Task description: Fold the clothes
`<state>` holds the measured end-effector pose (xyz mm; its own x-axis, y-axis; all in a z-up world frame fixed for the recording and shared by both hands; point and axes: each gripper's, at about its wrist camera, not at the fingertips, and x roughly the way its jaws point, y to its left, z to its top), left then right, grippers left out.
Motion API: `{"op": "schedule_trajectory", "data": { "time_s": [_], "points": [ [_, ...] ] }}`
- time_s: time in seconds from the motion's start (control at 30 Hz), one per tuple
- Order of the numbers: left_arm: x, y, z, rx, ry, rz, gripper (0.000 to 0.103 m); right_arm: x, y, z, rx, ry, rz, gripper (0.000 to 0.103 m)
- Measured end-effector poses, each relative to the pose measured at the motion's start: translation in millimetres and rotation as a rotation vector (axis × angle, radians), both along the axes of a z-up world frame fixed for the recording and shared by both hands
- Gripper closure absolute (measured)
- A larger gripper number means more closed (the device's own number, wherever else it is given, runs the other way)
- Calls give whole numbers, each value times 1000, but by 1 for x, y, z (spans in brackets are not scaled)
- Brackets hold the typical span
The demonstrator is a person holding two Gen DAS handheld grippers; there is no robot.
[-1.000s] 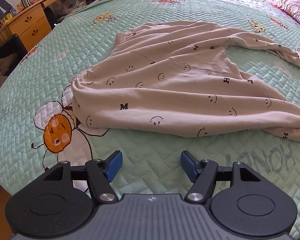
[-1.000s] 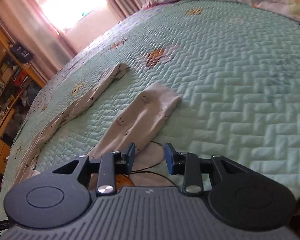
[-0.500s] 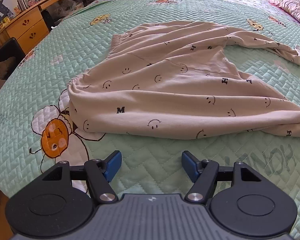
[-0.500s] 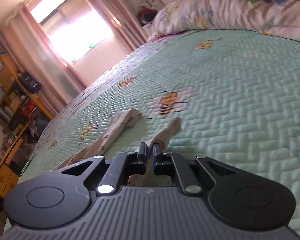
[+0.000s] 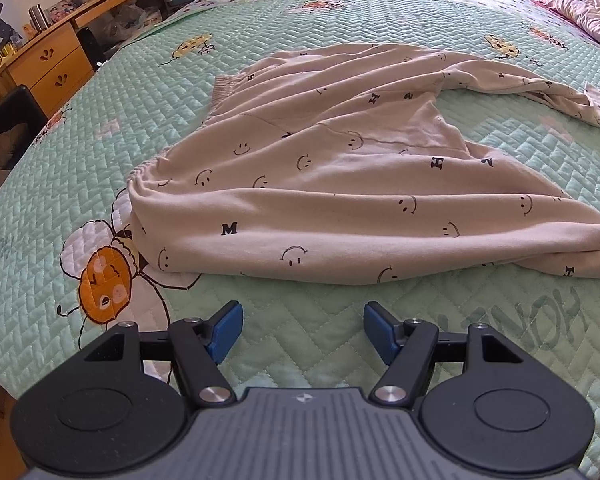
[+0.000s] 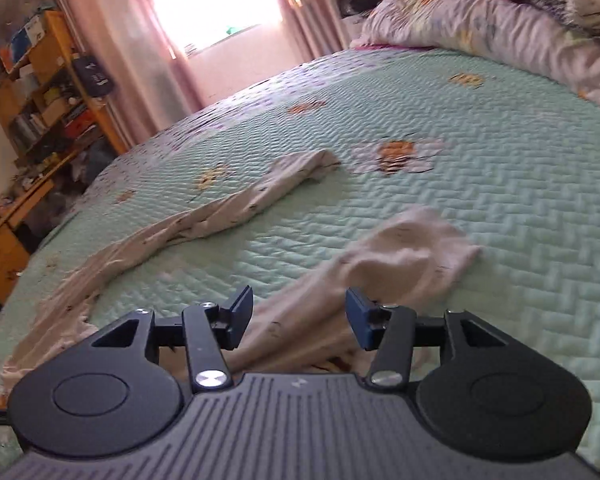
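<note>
A pair of cream trousers (image 5: 340,184) printed with small smiley faces and letters lies spread across the mint-green quilted bedspread (image 5: 148,92). Its gathered waistband (image 5: 140,176) sits toward the left in the left wrist view, partly covering an orange cartoon bee (image 5: 104,284) stitched into the quilt. One leg runs off to the right along the near side, and the other leg (image 5: 540,92) angles away toward the far right, ending in a crumpled cuff.

The left gripper (image 5: 303,330) hovers over bare quilt just in front of the trousers' near edge, its blue-padded fingers spread wide with nothing between them.

In the right wrist view, the right gripper (image 6: 299,318) has just been opening; its fingers stand apart. A trouser leg (image 6: 300,316) passes beneath the gap, but the pads do not press on it. The cuff (image 6: 412,256) of that leg lies loose and rumpled on the quilt just beyond the fingertips. The second leg (image 6: 236,208) stretches away to the left, well apart.

A wooden desk (image 5: 48,60) stands beside the bed, and pillows (image 6: 480,28) are heaped at its head.
</note>
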<state>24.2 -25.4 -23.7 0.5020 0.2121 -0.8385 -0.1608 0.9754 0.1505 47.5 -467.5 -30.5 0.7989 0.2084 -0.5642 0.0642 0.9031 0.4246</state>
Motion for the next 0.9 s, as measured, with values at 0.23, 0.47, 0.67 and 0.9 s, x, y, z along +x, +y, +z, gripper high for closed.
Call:
{"op": "schedule_trajectory", "data": {
  "time_s": [0.23, 0.47, 0.67, 0.9],
  "points": [
    [5, 3, 2, -2, -6, 1, 33, 54, 19, -31, -131, 159, -54, 70],
    [8, 1, 2, -9, -12, -4, 33, -10, -25, -17, 14, -7, -128, 102],
    [7, -3, 2, -12, -16, -20, 33, -75, -64, -32, 59, 116, -219, 98],
    [6, -3, 1, -31, 0, -10, 30, -56, -43, -16, -17, 52, -184, 45]
  ]
}}
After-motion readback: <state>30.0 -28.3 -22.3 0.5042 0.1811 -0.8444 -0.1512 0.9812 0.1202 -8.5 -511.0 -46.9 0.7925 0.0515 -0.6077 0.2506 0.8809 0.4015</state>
